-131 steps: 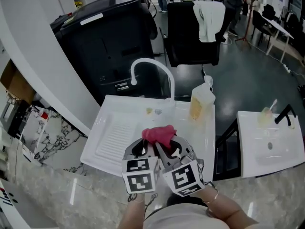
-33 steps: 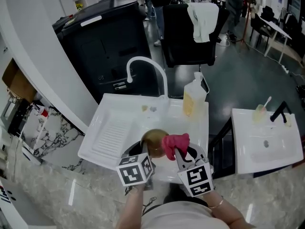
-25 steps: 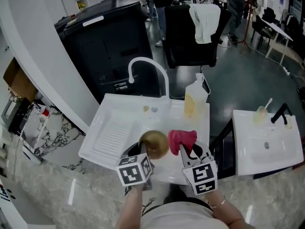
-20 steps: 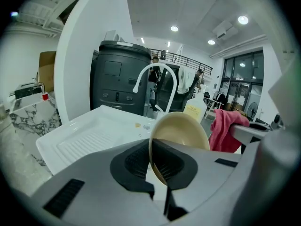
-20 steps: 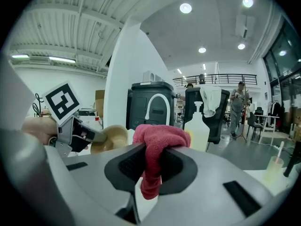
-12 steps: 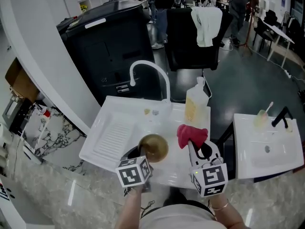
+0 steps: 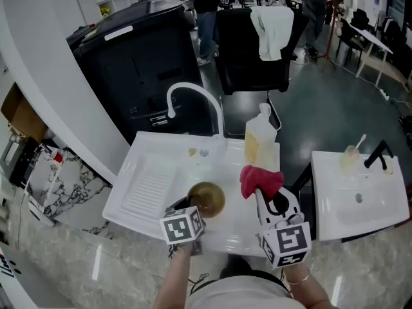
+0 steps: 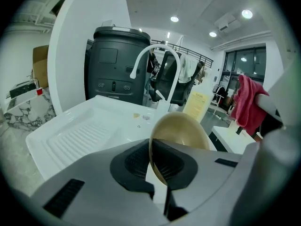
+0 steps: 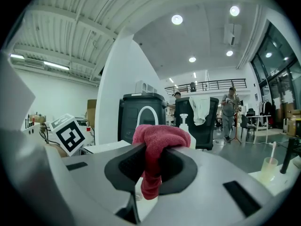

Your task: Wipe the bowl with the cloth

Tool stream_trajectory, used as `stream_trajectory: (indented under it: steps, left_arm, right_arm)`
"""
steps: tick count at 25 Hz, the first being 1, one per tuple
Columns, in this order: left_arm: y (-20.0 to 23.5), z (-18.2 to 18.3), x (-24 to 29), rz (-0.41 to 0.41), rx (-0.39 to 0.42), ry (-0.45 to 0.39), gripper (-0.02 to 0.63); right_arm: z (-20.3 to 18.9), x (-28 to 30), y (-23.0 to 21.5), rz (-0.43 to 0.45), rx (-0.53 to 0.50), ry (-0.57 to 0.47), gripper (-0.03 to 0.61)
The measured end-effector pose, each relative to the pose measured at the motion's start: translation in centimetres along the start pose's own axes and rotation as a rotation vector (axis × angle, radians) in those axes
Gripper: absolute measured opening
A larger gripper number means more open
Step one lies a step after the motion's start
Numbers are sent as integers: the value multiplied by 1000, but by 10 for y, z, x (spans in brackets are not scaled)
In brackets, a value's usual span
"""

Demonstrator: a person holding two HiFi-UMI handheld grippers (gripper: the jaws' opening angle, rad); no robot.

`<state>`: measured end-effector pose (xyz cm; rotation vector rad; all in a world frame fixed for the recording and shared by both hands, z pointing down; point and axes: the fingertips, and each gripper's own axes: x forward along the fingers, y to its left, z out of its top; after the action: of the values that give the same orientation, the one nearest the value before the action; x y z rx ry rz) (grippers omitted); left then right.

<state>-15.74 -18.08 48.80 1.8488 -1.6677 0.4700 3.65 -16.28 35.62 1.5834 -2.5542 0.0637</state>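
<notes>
A golden-brown bowl [image 7: 206,199] is held by its rim over the white sink top [image 7: 149,184]; my left gripper [image 7: 191,209] is shut on it. In the left gripper view the bowl [image 8: 181,140] stands on edge between the jaws, its hollow facing right. A red cloth [image 7: 260,179] hangs bunched from my right gripper [image 7: 259,195], which is shut on it, to the right of the bowl and apart from it. The right gripper view shows the cloth [image 9: 154,159] draped over the closed jaws.
A white curved tap [image 7: 193,102] rises behind the sink. A soap bottle [image 7: 259,140] stands at the sink's back right. A second white basin [image 7: 360,195] lies to the right. A black bin [image 7: 138,63] and a black chair with a white towel [image 7: 270,28] stand behind.
The right gripper has carried the red cloth rightward and away from the bowl. The left gripper has lowered a little with the bowl still in it.
</notes>
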Motion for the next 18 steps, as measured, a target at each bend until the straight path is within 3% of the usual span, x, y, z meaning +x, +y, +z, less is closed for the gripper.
stream_trajectory:
  steps: [18]
  left_arm:
    - [-17,-43,133,-70,-16,267,28]
  right_arm:
    - [-19,29,-32,-37,26,53,55]
